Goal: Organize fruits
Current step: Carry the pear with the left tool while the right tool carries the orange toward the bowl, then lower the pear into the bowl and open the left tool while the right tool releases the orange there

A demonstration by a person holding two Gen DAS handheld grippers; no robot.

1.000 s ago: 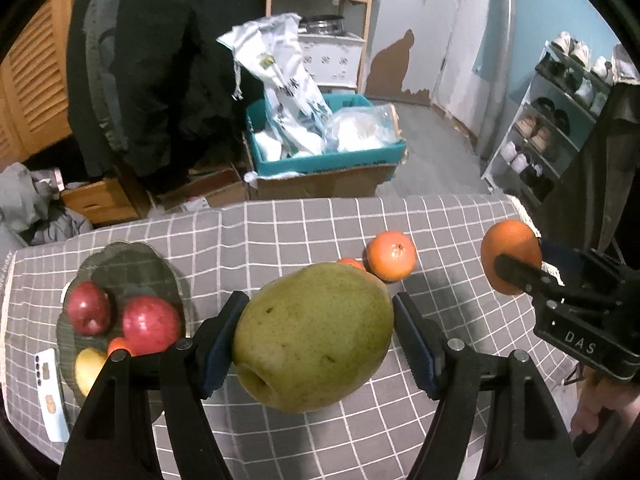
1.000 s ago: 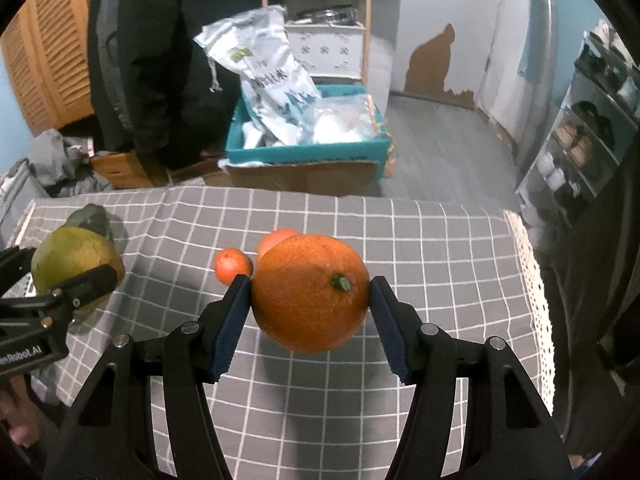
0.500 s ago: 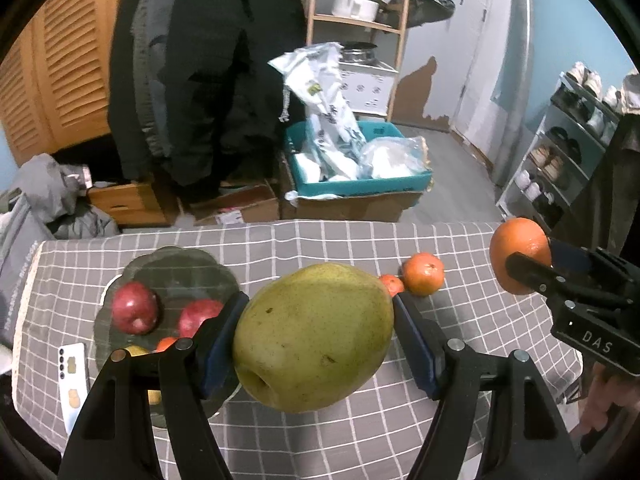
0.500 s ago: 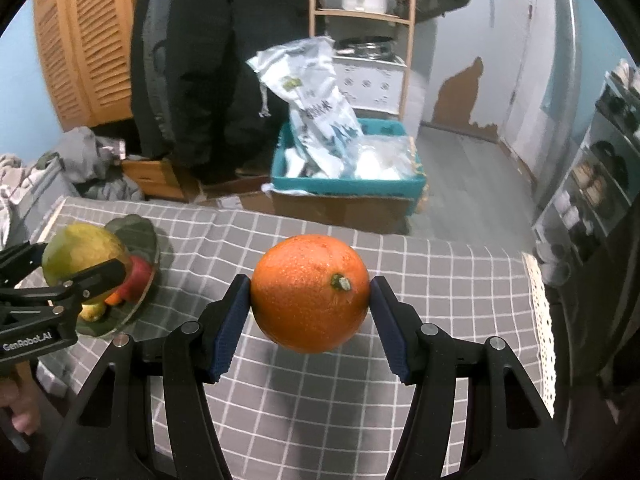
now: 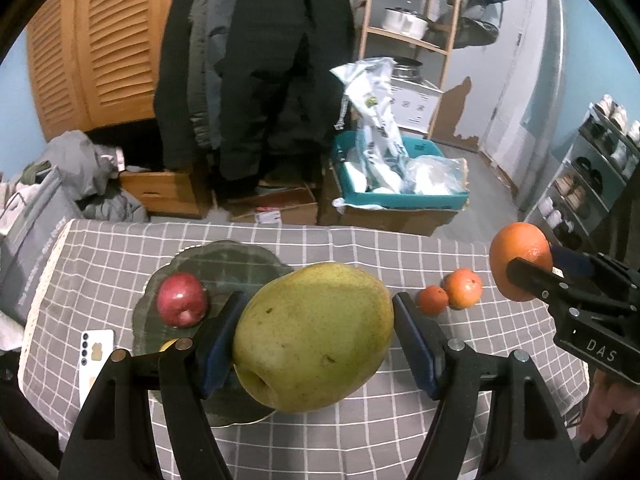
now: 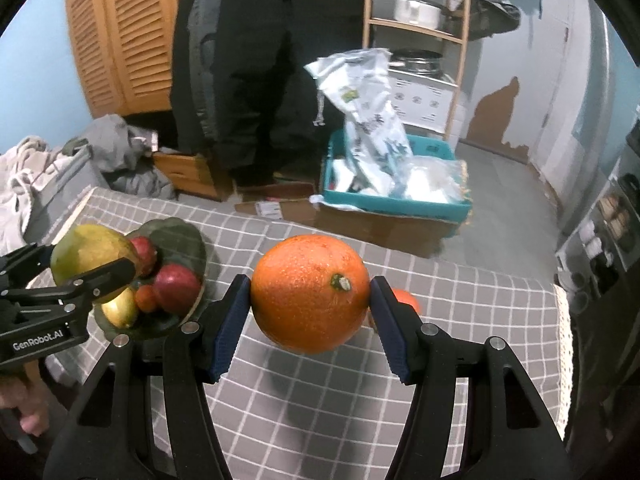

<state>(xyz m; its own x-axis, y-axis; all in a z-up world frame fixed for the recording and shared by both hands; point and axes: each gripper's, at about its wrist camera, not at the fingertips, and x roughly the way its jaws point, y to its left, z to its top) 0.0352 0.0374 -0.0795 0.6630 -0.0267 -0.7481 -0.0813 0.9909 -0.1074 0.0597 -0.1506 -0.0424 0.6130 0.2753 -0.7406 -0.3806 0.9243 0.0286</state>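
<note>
My left gripper (image 5: 314, 340) is shut on a large green pear (image 5: 312, 336) and holds it above the dark glass plate (image 5: 224, 256). The plate holds a red apple (image 5: 182, 299) and, in the right wrist view, another red apple (image 6: 176, 288), a yellow fruit (image 6: 118, 308) and a small orange fruit (image 6: 145, 298). My right gripper (image 6: 310, 312) is shut on a big orange (image 6: 310, 298) held above the checked tablecloth (image 6: 320, 400). It also shows in the left wrist view (image 5: 520, 266). Two small oranges (image 5: 462, 288) lie on the cloth.
A white phone (image 5: 94, 356) lies left of the plate. Beyond the table's far edge stand a teal crate with bags (image 5: 400, 184), a wooden shelf (image 5: 408, 32), hanging dark coats (image 5: 260, 60) and a shoe rack (image 5: 592, 168) at right.
Both grippers have risen and pulled back with their fruit. The left one has shifted left, so the pear now hangs over the plate.
</note>
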